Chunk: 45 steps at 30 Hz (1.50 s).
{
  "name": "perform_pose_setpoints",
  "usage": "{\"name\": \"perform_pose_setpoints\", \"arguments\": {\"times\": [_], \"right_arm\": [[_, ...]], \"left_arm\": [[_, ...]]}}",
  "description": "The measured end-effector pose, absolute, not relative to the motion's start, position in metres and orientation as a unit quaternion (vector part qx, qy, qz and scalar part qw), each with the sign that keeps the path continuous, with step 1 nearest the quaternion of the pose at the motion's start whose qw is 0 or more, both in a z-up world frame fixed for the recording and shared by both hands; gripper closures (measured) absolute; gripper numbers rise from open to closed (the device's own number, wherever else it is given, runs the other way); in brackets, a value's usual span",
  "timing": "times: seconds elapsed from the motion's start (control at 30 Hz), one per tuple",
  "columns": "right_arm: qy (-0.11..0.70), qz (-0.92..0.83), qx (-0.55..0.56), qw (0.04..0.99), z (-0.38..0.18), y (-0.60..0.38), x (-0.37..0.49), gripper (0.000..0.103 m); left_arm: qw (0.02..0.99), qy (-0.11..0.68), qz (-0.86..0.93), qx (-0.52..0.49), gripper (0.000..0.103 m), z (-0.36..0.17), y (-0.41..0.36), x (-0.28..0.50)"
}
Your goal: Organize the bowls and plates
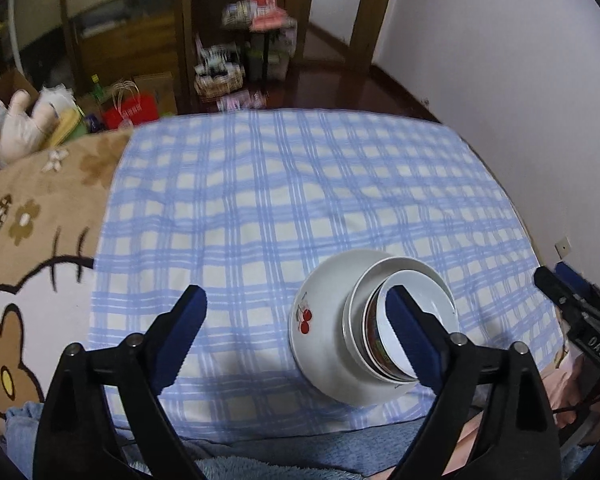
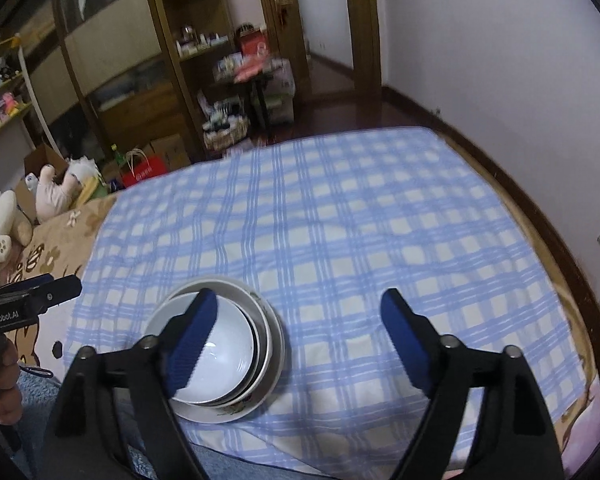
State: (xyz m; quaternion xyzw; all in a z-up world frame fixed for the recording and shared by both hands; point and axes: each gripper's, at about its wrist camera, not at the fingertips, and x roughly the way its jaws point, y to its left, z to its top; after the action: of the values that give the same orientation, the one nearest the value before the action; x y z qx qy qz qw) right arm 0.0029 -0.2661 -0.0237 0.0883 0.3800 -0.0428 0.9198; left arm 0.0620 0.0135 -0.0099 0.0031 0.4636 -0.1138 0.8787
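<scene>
A nested stack of white bowls sits near the front edge of the blue checked cloth (image 1: 280, 200). The outermost is a large bowl with a cherry motif (image 1: 324, 320), and smaller bowls (image 1: 424, 292) lie tilted inside it. In the right wrist view the innermost white bowl (image 2: 228, 340) rests within wider rims (image 2: 277, 344). My left gripper (image 1: 294, 304) hangs open above the cloth; its right finger (image 1: 408, 332) overlaps the stack in the picture and nothing lies between its pads. My right gripper (image 2: 300, 308) is open too, empty, with the stack under its left finger (image 2: 196, 332).
A brown cartoon blanket (image 1: 40, 220) lies left of the cloth, with plush toys (image 2: 56, 192) and a red bag (image 1: 130, 110) beyond it. Wooden shelves (image 2: 188, 40) stand at the back and a white wall (image 2: 500, 60) runs along the right. A hand (image 2: 0, 384) holds the left gripper (image 2: 60, 286).
</scene>
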Motion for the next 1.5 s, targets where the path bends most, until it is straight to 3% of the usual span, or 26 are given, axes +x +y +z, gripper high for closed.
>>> {"name": "perform_pose_setpoints", "arguments": {"times": [0.1, 0.53, 0.77, 1.07, 1.5], "right_arm": [[0.355, -0.045, 0.078, 0.930, -0.010, -0.267, -0.014, 0.000], [0.293, -0.061, 0.093, 0.950, -0.002, -0.276, -0.077, 0.000], [0.237, -0.056, 0.094, 0.965, -0.009, -0.278, -0.102, 0.000], [0.196, -0.067, 0.077, 0.975, -0.019, -0.281, -0.105, 0.000], [0.204, -0.094, 0.056, 0.973, -0.031, -0.279, -0.094, 0.000]], "left_arm": [[0.895, 0.433, -0.108, 0.008, 0.009, 0.003, 0.015, 0.041], [0.951, 0.290, -0.103, 0.027, 0.004, 0.039, 0.011, -0.036], [0.960, 0.246, -0.102, 0.083, 0.001, 0.029, -0.013, -0.057], [0.951, 0.268, -0.131, 0.085, 0.001, 0.007, -0.027, -0.045], [0.941, 0.298, -0.136, 0.083, 0.002, -0.009, -0.034, -0.024]]}}
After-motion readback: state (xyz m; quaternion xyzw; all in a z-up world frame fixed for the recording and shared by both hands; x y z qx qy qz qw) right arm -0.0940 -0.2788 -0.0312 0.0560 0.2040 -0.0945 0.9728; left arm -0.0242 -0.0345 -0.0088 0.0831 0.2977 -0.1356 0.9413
